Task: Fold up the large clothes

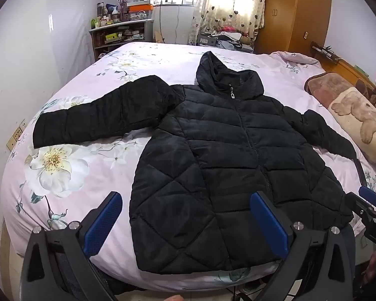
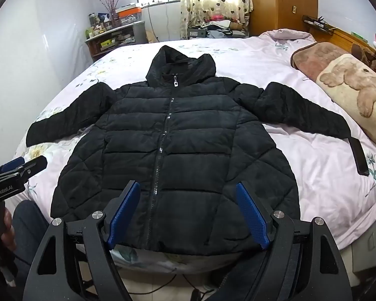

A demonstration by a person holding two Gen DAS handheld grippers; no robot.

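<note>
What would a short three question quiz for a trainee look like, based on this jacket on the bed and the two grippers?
1. True or false: the black puffer jacket lies front up on the bed with its zipper closed.
2. Multiple choice: the jacket's sleeves are A) folded across the chest, B) spread out to both sides, C) tucked under the body.
3. Short answer: what is the state of the left gripper and the right gripper, and does either hold fabric?

Key
1. True; the zipper pull sits up at the collar.
2. B.
3. Both are open near the hem, and neither holds anything.
</note>
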